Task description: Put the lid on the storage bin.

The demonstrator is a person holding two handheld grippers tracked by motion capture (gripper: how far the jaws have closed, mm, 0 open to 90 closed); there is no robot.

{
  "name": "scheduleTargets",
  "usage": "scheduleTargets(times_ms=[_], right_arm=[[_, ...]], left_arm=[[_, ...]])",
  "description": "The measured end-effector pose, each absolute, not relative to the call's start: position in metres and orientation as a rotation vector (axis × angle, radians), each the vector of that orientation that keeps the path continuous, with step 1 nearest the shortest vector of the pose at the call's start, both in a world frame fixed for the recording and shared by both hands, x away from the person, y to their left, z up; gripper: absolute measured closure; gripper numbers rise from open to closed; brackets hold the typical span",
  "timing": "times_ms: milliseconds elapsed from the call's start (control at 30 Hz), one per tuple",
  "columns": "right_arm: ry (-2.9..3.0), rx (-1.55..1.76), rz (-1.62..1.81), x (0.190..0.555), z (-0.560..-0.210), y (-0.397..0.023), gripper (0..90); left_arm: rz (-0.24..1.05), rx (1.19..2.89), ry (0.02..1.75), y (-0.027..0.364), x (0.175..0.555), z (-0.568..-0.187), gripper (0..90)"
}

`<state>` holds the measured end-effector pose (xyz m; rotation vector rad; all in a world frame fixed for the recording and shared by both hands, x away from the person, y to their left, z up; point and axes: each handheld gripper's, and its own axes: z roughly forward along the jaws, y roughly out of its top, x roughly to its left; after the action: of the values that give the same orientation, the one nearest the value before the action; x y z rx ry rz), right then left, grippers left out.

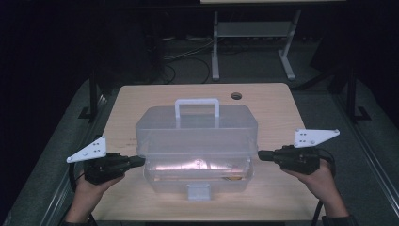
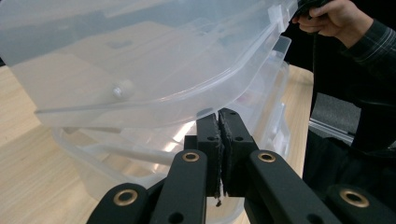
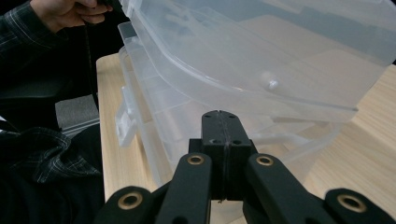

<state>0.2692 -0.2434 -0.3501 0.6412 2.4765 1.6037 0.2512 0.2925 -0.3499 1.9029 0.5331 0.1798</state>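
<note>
Wooden table (image 1: 127, 113) carries your clear plastic box (image 1: 197, 155) at its middle, lid (image 1: 197, 125) lifted; both closed, empty grippers, left (image 1: 139, 161) and right (image 1: 261, 154), prop its slippery, light, flexing rim ends.

We note a box (image 1: 197, 141) of translucent, glossy, smooth plastic, a matt pale woodgrain tabletop (image 1: 277, 108), and matt black jaws.

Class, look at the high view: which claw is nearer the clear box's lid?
Left. The left claw has its tip at the lid edge; the right claw sits slightly off the opposite edge.
</note>
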Motion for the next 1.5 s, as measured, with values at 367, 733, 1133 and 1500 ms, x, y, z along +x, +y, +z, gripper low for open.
scheduleTargets(times_ms=[367,733,1133,1500], right_arm=[[2.511,0.647,1.576,0.262,-0.36,-0.241,89.6],[2.53,0.652,1.532,0.258,-0.369,-0.239,89.1],[2.56,0.663,1.5,0.252,-0.381,-0.236,89.3],[2.604,0.668,1.446,0.249,-0.39,-0.232,89.4]], left_arm=[[0.168,1.912,0.565,0.297,0.243,-0.362,86.4],[0.166,1.931,0.584,0.299,0.237,-0.37,85.6],[0.185,1.976,0.608,0.297,0.228,-0.38,85.7],[0.175,2.026,0.621,0.295,0.225,-0.388,85.6]])
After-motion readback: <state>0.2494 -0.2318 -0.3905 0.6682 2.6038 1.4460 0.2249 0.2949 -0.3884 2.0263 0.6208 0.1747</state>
